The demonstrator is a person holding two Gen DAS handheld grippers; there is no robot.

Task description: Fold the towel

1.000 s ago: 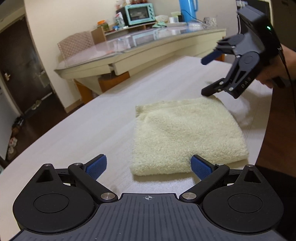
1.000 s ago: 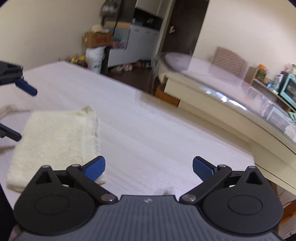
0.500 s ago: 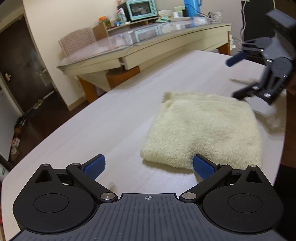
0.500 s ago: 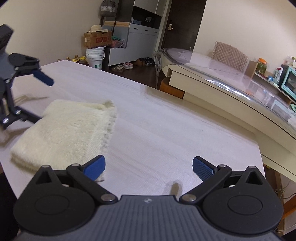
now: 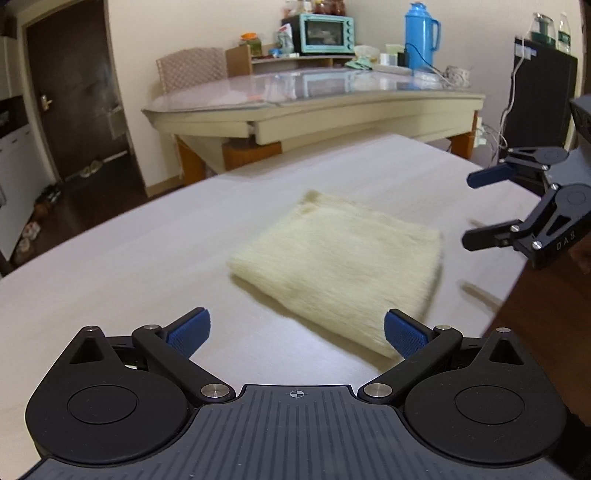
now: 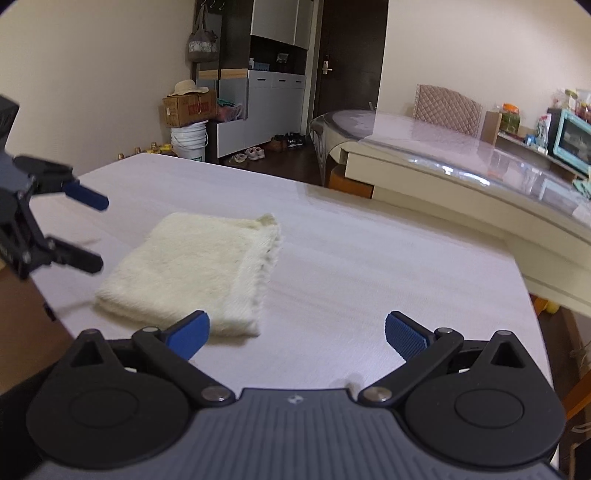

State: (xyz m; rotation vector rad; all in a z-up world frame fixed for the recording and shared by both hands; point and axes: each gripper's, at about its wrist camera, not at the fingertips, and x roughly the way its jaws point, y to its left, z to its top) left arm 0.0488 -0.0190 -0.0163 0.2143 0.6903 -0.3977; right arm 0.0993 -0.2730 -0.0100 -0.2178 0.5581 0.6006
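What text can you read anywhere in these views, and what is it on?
"DAS": on the right gripper, along its lower finger arm, left wrist view.
Red print on the cardboard box: too blurred to read.
Labels on the jars and packets by the toaster oven: too small to read.

Pale wood-grain tabletop (image 5: 110, 258) fills foreground. At 12 o'clock, cream curved glass-topped table (image 5: 314, 107) carrying a teal toaster oven (image 5: 325, 33) and a blue thermos jug (image 5: 419, 37). Quilted beige chair (image 6: 448, 110) behind it. Dark brown door (image 5: 70, 96) at 10 o'clock; cream walls (image 6: 92, 74).
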